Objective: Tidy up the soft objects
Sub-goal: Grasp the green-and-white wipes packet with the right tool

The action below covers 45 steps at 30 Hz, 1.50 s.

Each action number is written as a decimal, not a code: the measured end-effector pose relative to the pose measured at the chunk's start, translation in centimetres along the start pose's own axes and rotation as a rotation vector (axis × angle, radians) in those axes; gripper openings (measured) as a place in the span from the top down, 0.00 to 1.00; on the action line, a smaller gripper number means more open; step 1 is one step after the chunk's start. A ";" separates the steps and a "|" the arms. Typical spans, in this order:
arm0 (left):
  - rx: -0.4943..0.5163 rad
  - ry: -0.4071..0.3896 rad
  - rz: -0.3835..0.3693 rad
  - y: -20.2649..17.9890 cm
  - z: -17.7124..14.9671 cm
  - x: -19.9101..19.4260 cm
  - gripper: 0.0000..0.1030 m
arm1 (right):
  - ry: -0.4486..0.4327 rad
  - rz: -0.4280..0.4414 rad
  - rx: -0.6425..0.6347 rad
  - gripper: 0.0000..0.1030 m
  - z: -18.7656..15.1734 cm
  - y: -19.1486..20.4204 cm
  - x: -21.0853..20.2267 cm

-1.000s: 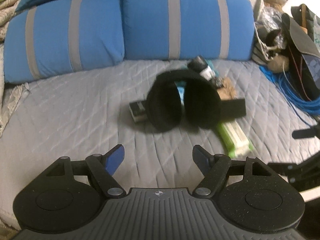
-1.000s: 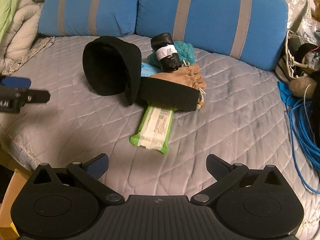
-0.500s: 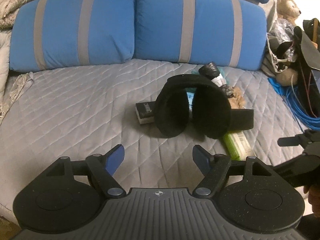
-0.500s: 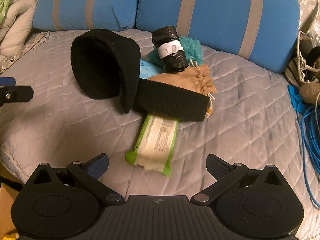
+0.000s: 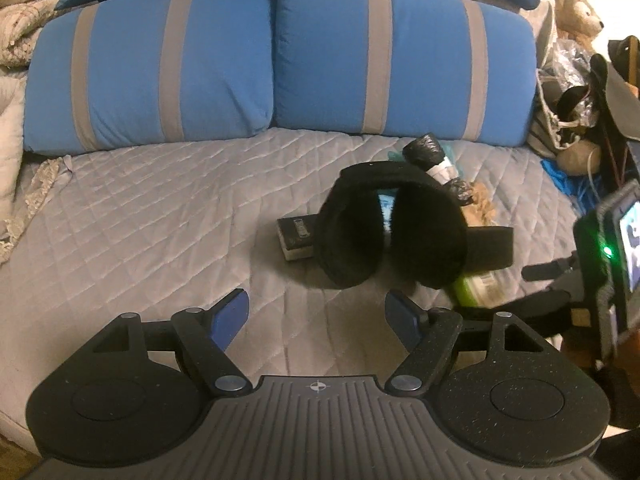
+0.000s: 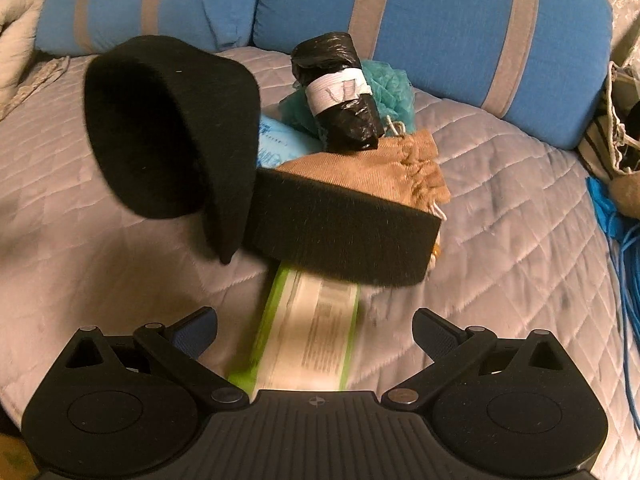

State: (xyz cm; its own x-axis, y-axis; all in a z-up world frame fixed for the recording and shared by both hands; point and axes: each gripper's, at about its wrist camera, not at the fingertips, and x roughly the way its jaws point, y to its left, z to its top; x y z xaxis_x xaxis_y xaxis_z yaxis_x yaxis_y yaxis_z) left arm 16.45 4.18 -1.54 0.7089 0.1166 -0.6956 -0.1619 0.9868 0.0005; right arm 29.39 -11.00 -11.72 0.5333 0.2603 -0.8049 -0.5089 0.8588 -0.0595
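Observation:
A pile of soft things lies on the grey quilted bed. Black earmuffs (image 5: 394, 236) (image 6: 168, 136) stand at its left. A black foam block (image 6: 344, 232) lies over a green wipes pack (image 6: 312, 340) (image 5: 478, 286). Behind are a tan drawstring pouch (image 6: 376, 168), a black plastic roll with a white band (image 6: 340, 92) (image 5: 436, 160), a teal mesh pouf (image 6: 394, 88) and a small black-and-white sponge (image 5: 296, 238). My left gripper (image 5: 316, 316) is open, short of the earmuffs. My right gripper (image 6: 314, 332) is open, with the wipes pack's near end between its fingers.
Two blue pillows with grey stripes (image 5: 280, 64) (image 6: 440, 28) line the back of the bed (image 5: 140, 216). Blue cable (image 6: 624, 280), bags and a teddy bear (image 5: 576, 16) crowd the right edge. Crumpled blankets (image 5: 16, 32) lie at the left.
My right gripper has moved forward and down onto the pile, so the wipes pack now lies between its fingers. My left gripper has shifted a little; the right gripper now shows beside it.

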 end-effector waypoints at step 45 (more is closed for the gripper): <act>0.075 -0.081 0.033 -2.8 0.8 1.6 0.28 | -0.065 0.056 0.180 0.50 -6.1 -7.9 -14.3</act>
State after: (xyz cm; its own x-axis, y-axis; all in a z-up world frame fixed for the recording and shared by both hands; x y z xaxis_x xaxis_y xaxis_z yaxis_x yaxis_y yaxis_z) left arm 18.57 1.65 -2.04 0.7575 0.1547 -0.6342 -0.1360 0.9876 0.0784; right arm 21.67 -24.23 -3.37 0.5532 0.3328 -0.7637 -0.4128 0.9058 0.0957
